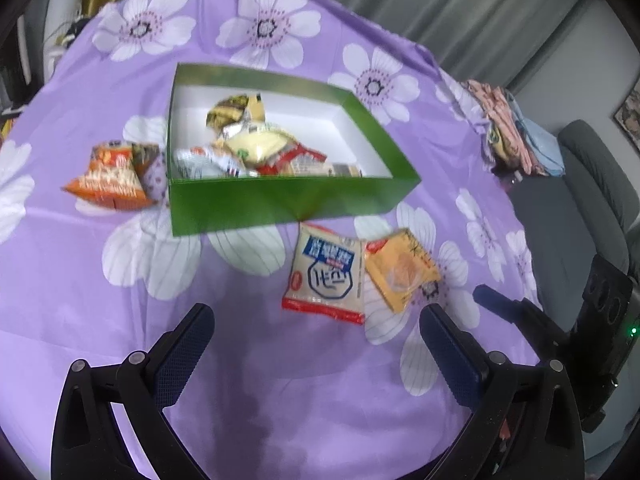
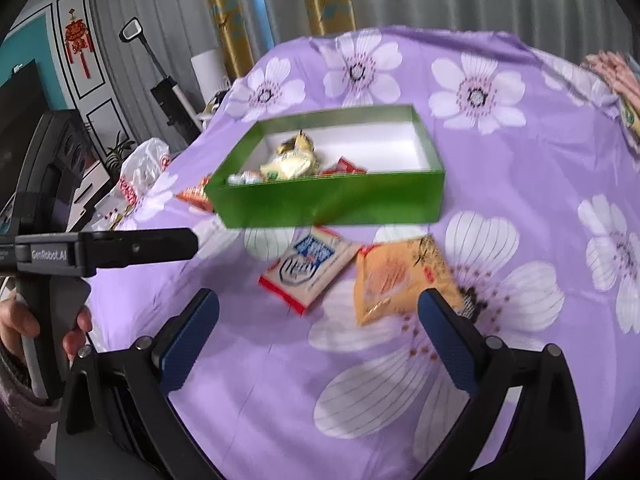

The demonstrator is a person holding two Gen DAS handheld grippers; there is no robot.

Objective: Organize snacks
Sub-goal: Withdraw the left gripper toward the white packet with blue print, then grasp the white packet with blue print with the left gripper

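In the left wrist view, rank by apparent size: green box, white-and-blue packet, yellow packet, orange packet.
1. green box
2. white-and-blue packet
3. yellow packet and orange packet: look alike; the orange one lies farther off, so unranked.

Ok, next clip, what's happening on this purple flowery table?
A person with a gripper in each hand is sorting snacks into a green box, which already holds several packets. Both the left gripper and the right gripper are open and empty, hovering over the tablecloth. A white-and-blue packet and a yellow packet lie in front of the box, an orange packet beside it.
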